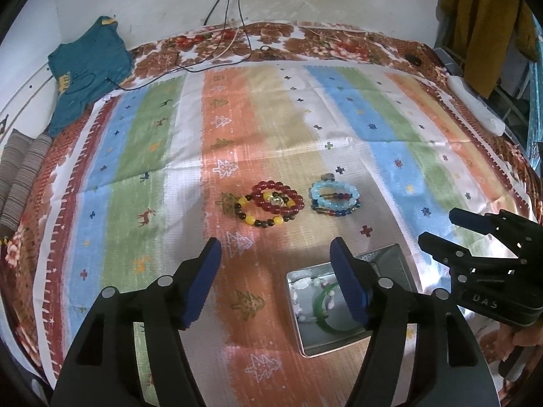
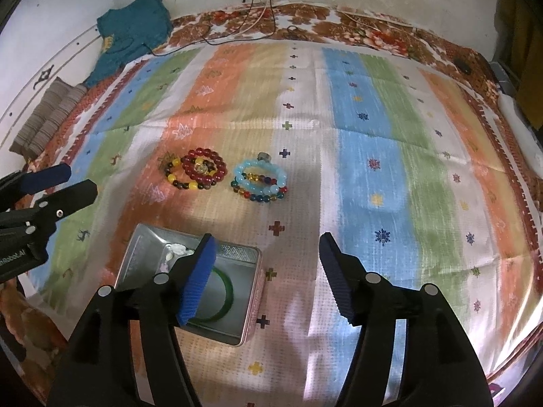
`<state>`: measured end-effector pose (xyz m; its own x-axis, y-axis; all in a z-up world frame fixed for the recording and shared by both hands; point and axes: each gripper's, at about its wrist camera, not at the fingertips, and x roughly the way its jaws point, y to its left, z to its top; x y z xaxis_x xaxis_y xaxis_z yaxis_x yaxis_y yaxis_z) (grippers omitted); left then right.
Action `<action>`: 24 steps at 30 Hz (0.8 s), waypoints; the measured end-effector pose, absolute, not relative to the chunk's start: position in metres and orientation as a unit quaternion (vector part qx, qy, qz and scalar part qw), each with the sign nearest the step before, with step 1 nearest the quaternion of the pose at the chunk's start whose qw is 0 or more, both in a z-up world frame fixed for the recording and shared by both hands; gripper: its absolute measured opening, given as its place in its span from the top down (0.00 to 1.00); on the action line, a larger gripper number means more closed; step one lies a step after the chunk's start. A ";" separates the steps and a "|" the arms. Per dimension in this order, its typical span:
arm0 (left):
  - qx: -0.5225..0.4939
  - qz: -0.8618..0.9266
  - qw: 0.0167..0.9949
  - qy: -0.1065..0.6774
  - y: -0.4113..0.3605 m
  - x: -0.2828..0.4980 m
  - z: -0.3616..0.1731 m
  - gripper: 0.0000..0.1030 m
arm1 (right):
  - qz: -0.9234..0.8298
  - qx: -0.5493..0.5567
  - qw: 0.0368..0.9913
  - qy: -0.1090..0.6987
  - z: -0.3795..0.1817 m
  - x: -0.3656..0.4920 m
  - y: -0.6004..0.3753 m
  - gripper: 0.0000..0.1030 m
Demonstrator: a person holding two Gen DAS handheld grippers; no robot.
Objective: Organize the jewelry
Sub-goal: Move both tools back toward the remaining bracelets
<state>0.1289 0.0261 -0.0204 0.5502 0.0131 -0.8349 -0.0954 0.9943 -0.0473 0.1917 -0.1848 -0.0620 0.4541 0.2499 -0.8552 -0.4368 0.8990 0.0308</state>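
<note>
**Both tools hang open over the striped cloth**

A bed fills the view, spread with a striped cloth (image 1: 271, 135) in orange, blue, green and white, and under it a brown flowered sheet (image 1: 339, 40) shows along the far edge. A teal garment (image 1: 85, 78) lies crumpled at the far left corner, with dark cables (image 1: 234, 6) trailing down the wall beside it.

Closer in, a square metal tin (image 2: 253, 291) sits open on the cloth. Inside it lies a green bangle (image 2: 227, 291), with pale beads (image 2: 176, 251) tucked in the far corner.

Beyond the tin, well apart from it, two small piles of jewelry wait on the cloth. On the left a red bead bracelet (image 1: 278, 198) overlaps a yellow and dark bead bracelet (image 1: 261, 217). Just beside them to the right, a light blue bead bracelet (image 1: 334, 191) rests on a multicoloured bead bracelet (image 1: 334, 208).

The left tool (image 1: 275, 257) hovers above the tin's near side, jaws spread, nothing between them. The right tool (image 2: 266, 254) is spread wide too, empty, its left finger (image 2: 198, 278) crossing in front of the tin.
</note>
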 end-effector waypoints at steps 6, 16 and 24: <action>-0.038 0.037 0.877 0.478 0.026 0.134 -0.024 0.32 | 0.201 -0.095 0.847 0.483 -0.061 0.195 -0.184 0.34; -0.036 0.050 0.873 0.484 0.031 0.146 -0.027 0.28 | 0.201 -0.085 0.846 0.486 -0.061 0.202 -0.184 0.31; -0.025 0.059 0.867 0.494 0.034 0.163 -0.033 0.27 | 0.196 -0.091 0.846 0.488 -0.065 0.215 -0.177 0.26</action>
<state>0.1633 0.0340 -0.0327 0.5048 0.0775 -0.8597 -0.1261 0.9919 0.0154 0.2149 -0.1770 -0.0651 0.4477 0.2422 -0.8608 -0.4196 0.9070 0.0370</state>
